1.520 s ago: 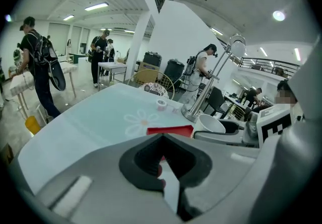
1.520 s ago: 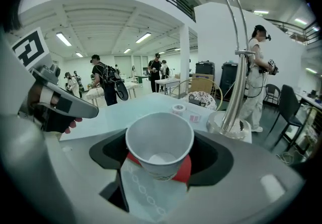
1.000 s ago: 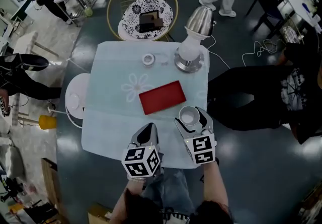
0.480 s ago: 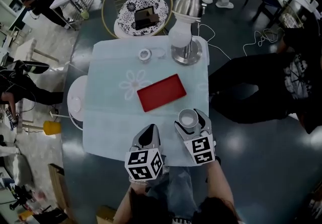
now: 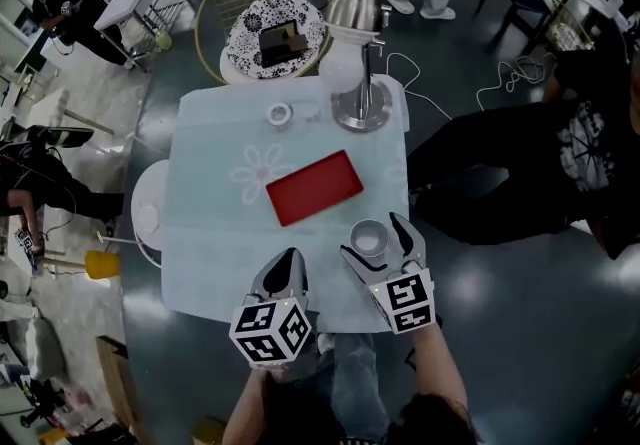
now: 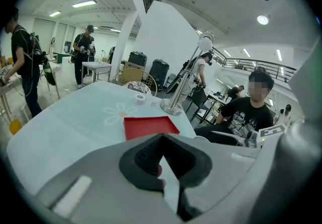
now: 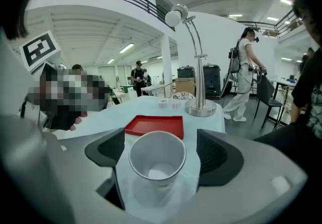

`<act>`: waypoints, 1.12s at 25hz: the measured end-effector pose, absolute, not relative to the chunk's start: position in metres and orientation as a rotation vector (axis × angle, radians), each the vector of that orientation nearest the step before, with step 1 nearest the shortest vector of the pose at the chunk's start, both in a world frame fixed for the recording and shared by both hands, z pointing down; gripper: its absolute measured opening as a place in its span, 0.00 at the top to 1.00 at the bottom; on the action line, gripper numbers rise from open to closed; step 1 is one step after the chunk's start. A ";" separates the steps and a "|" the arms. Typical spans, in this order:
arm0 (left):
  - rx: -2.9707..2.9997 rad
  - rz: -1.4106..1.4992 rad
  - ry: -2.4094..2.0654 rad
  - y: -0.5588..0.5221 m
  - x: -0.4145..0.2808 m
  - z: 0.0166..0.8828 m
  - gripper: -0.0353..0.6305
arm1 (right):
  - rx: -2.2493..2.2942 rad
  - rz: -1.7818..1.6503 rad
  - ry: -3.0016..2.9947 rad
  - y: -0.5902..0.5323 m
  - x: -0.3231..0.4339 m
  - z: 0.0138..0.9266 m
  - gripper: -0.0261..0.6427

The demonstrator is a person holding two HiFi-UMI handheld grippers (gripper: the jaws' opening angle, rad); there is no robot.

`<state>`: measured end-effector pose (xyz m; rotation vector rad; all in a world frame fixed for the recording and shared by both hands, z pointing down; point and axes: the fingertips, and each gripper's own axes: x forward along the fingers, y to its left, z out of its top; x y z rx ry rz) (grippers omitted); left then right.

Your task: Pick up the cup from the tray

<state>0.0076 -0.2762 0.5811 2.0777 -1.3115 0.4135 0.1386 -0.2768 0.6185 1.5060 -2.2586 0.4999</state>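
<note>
While holding the right gripper (image 5: 372,239) wide either side of the cup (image 7: 157,160), tray (image 7: 151,125) just beyond, changes nothing since a second ago: no grip, no lift.

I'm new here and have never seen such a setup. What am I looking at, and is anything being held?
A person holds a two-jaw gripper in each hand; no robot arm. One picture comes from a camera on their head, looking down; the other two ride on the grippers. On the table are a red tray, a lamp and a small roll. The white cup stands off the tray, between the open jaws of the right gripper, ungripped. The left gripper is shut, empty.
</note>
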 end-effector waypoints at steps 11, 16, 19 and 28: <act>2.276 0.299 -1.213 -0.251 0.023 0.493 0.95 | 1.636 0.447 -2.357 -0.244 0.125 0.497 0.62; 2.379 0.269 -1.202 -0.228 0.009 0.442 0.95 | 1.710 0.360 -2.335 -0.218 0.101 0.447 0.92; 2.407 0.182 -1.192 -0.213 -0.002 0.416 0.95 | 1.684 0.326 -2.339 -0.202 0.083 0.427 0.92; 2.453 0.182 -1.166 -0.170 -0.026 0.392 0.95 | 1.759 0.320 -2.315 -0.160 0.062 0.388 0.93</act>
